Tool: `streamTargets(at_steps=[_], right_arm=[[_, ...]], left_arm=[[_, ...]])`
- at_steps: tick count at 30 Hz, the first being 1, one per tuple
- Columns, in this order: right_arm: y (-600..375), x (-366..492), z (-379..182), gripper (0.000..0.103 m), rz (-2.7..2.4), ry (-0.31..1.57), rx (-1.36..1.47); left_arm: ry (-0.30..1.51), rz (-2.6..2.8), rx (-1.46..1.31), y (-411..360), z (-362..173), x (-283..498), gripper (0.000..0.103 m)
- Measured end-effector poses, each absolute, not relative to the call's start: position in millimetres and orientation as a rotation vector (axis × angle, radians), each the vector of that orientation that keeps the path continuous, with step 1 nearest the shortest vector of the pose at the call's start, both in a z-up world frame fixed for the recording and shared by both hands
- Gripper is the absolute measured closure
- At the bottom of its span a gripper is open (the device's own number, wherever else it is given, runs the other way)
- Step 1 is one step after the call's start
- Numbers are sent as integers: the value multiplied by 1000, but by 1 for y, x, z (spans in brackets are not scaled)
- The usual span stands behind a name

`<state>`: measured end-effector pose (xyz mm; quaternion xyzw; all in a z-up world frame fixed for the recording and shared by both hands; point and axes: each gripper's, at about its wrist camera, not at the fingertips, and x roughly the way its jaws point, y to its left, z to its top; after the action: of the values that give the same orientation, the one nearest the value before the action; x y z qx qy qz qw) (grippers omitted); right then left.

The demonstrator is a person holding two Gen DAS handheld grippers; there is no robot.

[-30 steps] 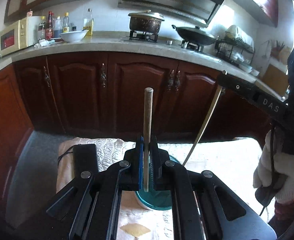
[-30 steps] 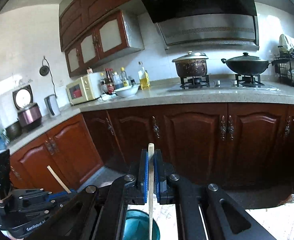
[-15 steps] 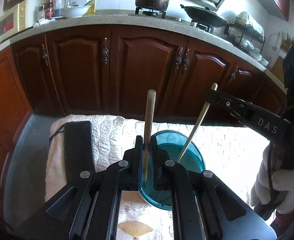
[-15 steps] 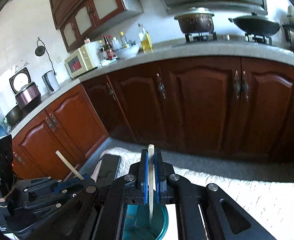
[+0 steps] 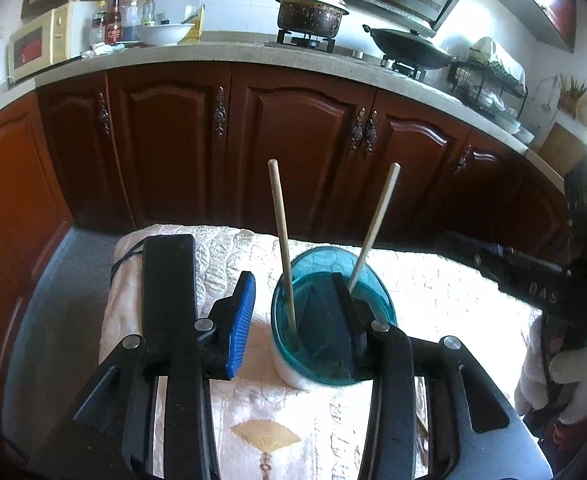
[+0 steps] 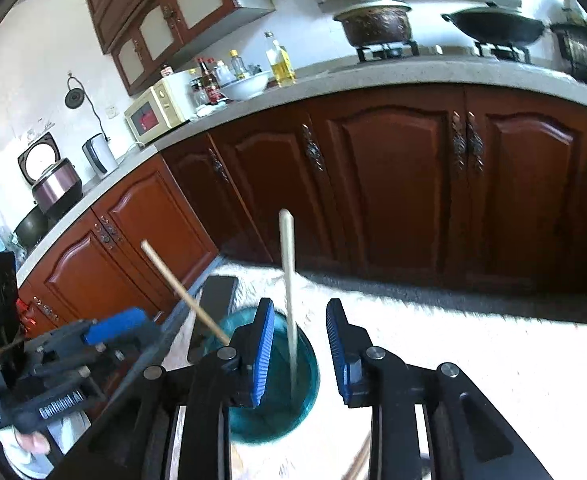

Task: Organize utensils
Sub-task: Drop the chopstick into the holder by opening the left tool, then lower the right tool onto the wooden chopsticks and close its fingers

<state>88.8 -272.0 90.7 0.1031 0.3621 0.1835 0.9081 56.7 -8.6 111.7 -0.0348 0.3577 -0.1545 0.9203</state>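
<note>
A teal see-through cup (image 5: pixel 333 316) stands on a white embroidered cloth (image 5: pixel 229 264). Two wooden chopsticks stand in it: one (image 5: pixel 281 240) leans left, the other (image 5: pixel 373 224) leans right. My left gripper (image 5: pixel 293 320) is open, its jaws either side of the left chopstick and the cup's near rim, touching neither stick. In the right wrist view my right gripper (image 6: pixel 299 352) is open just above the cup (image 6: pixel 273 380), with a pale chopstick (image 6: pixel 289 280) free between its jaws and the other stick (image 6: pixel 185 292) leaning left.
A flat black device (image 5: pixel 169 280) with a cable lies on the cloth left of the cup. Dark red kitchen cabinets (image 5: pixel 293 152) and a countertop with pots run behind. The other gripper (image 5: pixel 541 292) and a gloved hand (image 5: pixel 565 380) are at the right.
Both grippers opened and let go of their chopsticks, which now stand loose in the teal cup. Both grippers came down closer to the cup.
</note>
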Motion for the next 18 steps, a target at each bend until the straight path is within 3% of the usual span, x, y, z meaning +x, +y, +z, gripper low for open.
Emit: streamTargets(at_steps=[13,18], right_arm=[[-298,39,-44,78,336,1071,314],[-282,42,-70,78,321,1131,249]], left_arm=[[760,-335,-101,-5,95,7,65],[790,-342,-86,-7,84,2,65]])
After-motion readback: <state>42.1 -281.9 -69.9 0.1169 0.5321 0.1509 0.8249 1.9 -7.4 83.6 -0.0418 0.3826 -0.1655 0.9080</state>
